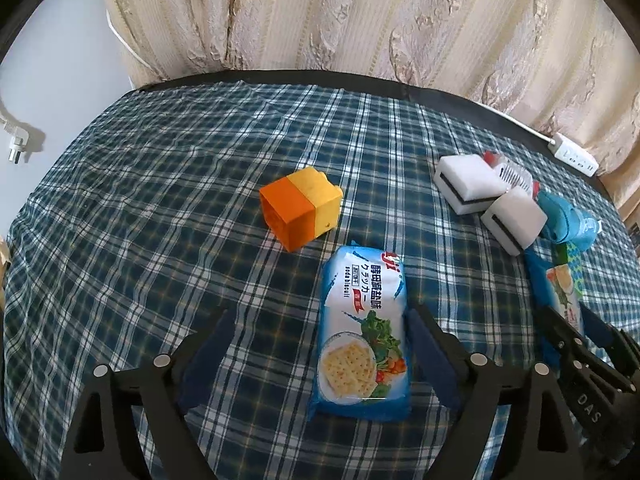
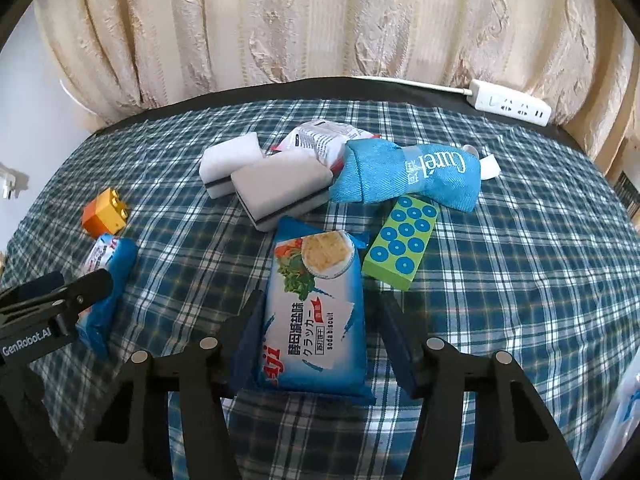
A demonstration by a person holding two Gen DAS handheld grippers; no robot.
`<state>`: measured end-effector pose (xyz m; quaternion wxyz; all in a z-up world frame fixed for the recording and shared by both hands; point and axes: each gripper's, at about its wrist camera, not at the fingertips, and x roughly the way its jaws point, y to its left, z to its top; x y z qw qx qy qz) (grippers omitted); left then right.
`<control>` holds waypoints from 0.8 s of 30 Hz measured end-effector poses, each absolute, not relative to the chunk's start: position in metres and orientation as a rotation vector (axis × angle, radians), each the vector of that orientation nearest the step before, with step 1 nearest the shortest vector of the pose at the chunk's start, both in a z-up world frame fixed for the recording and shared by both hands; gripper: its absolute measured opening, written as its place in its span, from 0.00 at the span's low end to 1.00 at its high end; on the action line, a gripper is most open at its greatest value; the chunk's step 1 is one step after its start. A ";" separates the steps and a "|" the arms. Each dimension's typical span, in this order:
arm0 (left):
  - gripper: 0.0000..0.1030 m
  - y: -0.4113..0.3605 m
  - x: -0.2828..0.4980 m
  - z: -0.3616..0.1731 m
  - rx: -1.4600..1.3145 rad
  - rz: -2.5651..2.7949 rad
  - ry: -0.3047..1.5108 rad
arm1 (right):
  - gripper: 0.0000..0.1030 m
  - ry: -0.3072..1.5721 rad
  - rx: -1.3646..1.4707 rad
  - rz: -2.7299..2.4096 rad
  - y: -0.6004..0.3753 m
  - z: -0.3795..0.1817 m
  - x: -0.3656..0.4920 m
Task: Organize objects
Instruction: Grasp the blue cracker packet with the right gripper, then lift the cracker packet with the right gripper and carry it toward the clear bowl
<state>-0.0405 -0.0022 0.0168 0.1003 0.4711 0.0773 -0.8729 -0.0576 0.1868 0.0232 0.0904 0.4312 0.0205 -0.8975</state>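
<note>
Two blue soda biscuit packs lie on the checked tablecloth. One pack (image 1: 364,332) lies between the wide-open fingers of my left gripper (image 1: 320,320), close to the right finger. The other pack (image 2: 316,312) lies between the open fingers of my right gripper (image 2: 320,308), and its left finger touches the pack's side. Each gripper shows at the edge of the other's view: the right one (image 1: 576,344) and the left one (image 2: 64,292) with its pack (image 2: 106,280). An orange-yellow block (image 1: 302,206) lies beyond the left pack.
Two white sponges (image 2: 256,176), a blue Curel pouch (image 2: 408,176), a green dotted block (image 2: 400,244) and a white wrapped packet (image 2: 320,136) lie clustered behind the right pack. A white power strip (image 2: 508,102) sits at the table's far edge, before the curtain.
</note>
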 end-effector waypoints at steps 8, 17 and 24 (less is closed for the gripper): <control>0.78 0.005 -0.044 0.011 1.400 -2.572 0.150 | 0.55 0.024 1.269 -2.658 0.191 0.023 -0.057; 0.44 0.010 -0.038 0.019 1.437 -2.644 0.172 | 0.41 0.020 1.251 -2.661 0.190 0.024 -0.053; 0.40 0.012 -0.027 0.035 1.393 -2.744 0.250 | 0.40 -0.039 1.247 -2.642 0.196 0.026 -0.041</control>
